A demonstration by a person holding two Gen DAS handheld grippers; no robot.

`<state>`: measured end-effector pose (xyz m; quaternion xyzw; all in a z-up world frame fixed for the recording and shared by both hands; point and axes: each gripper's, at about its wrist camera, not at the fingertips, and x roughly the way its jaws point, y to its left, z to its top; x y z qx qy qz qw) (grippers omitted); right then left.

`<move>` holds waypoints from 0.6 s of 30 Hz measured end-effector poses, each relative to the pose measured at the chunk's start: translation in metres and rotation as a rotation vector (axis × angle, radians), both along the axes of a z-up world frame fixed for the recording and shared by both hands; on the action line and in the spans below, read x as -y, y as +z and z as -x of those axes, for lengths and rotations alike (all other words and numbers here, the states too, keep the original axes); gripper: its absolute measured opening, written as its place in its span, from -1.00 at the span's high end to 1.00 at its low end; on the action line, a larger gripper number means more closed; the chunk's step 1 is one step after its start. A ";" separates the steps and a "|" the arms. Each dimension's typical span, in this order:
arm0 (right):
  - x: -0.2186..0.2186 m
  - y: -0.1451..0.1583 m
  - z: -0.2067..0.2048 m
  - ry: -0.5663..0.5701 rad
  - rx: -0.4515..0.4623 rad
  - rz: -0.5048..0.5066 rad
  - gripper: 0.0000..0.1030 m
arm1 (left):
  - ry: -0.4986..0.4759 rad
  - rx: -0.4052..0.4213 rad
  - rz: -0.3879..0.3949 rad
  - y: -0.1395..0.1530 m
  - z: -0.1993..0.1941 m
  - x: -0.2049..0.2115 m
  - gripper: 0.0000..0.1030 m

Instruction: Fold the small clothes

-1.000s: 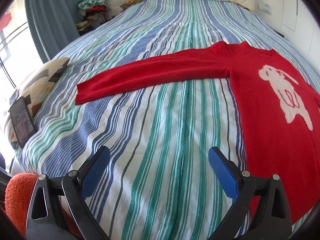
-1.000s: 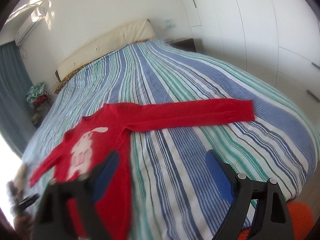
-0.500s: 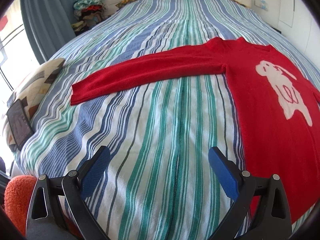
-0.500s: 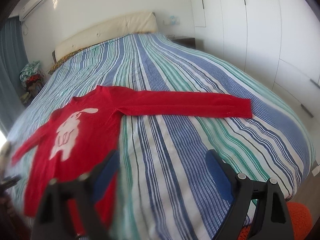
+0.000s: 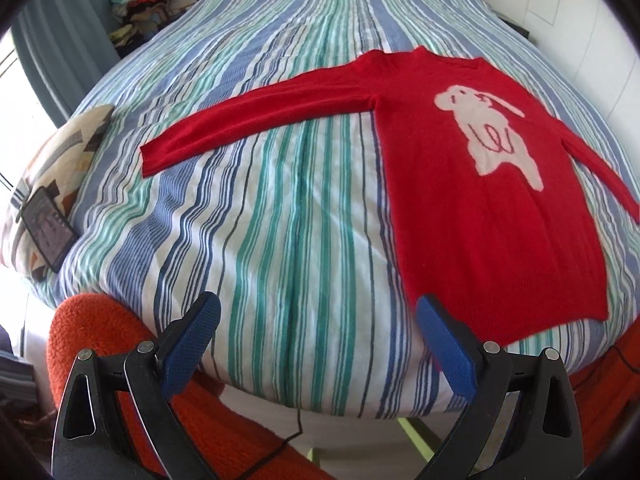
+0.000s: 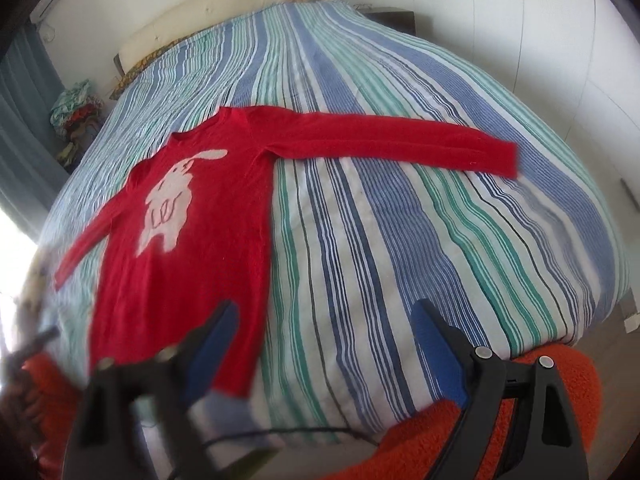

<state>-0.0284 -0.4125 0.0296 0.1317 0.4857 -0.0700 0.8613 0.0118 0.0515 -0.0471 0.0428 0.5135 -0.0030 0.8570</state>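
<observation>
A small red sweater (image 5: 472, 208) with a white animal figure on its chest lies flat, face up, on the striped bed (image 5: 280, 208), both sleeves spread out sideways. Its left sleeve (image 5: 256, 120) stretches toward the pillow side. In the right wrist view the same sweater (image 6: 192, 248) fills the left half, and its other sleeve (image 6: 384, 144) runs right. My left gripper (image 5: 318, 344) hangs open above the bed's near edge, left of the hem, holding nothing. My right gripper (image 6: 324, 344) is also open and empty, its left finger over the hem corner.
A patterned pillow (image 5: 60, 160) with a dark phone (image 5: 48, 232) on it lies at the bed's left edge. An orange fuzzy surface (image 5: 100, 340) sits below the bed's front edge. A heap of clothes (image 5: 140, 0) stands far left by the curtain. White wardrobe doors (image 6: 560, 60) line the right.
Both views have pulled back and tilted down: the bed's near edge and the orange surface now show below the fingers. More of the sweater's body and hem has come into view. Both grippers stayed open.
</observation>
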 end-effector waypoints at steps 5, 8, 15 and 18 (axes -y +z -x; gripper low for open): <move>-0.033 0.027 0.021 0.099 -0.057 0.080 -0.69 | -0.113 -0.002 0.000 0.016 0.019 0.031 -0.92; -0.051 0.043 0.034 0.136 -0.060 0.104 -0.69 | -0.161 0.006 0.000 0.027 0.029 0.042 -0.92; -0.075 0.060 0.053 0.179 -0.071 0.123 -0.69 | -0.216 0.026 -0.032 0.048 0.050 0.055 -0.92; -0.081 0.063 0.056 0.187 -0.089 0.119 -0.69 | -0.223 0.025 -0.031 0.053 0.056 0.055 -0.92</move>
